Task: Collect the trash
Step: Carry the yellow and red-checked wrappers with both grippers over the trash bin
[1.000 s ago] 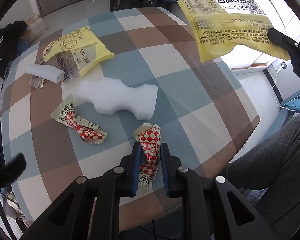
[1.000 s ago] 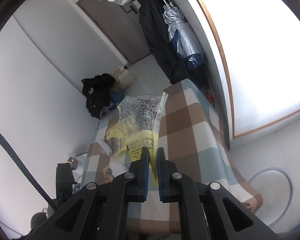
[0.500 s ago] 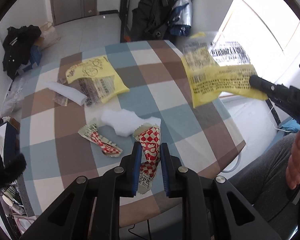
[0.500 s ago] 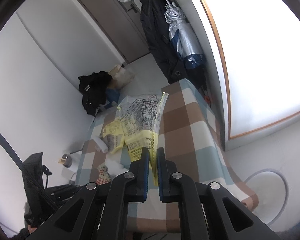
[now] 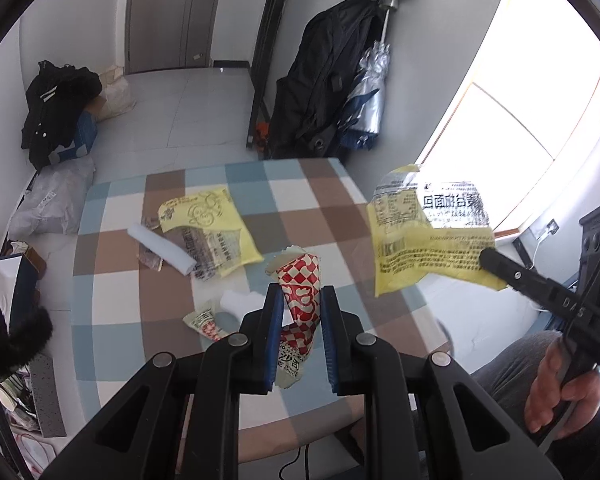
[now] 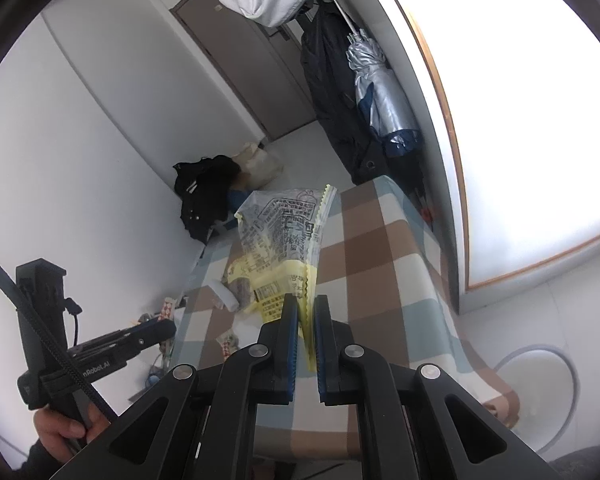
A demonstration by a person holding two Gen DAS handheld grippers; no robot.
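Note:
My left gripper (image 5: 300, 300) is shut on a red-and-white checked wrapper (image 5: 300, 292) and holds it high above the checked table (image 5: 312, 220). My right gripper (image 6: 306, 308) is shut on a yellow-and-clear plastic bag (image 6: 288, 248), held in the air; the bag also shows in the left wrist view (image 5: 424, 236), off the table's right edge. On the table lie another yellow bag (image 5: 208, 232), a white foam roll (image 5: 162, 248), a white foam piece (image 5: 240, 304) and a second checked wrapper (image 5: 204, 322).
A round white bin (image 6: 536, 384) stands on the floor to the right of the table. Black coats and a folded umbrella (image 5: 364, 96) hang behind the table. Bags and a black jacket (image 5: 56, 108) lie on the floor at the far left.
Both grippers have risen and pulled back from the table, each carrying its piece of trash. The table now looks smaller and farther away.

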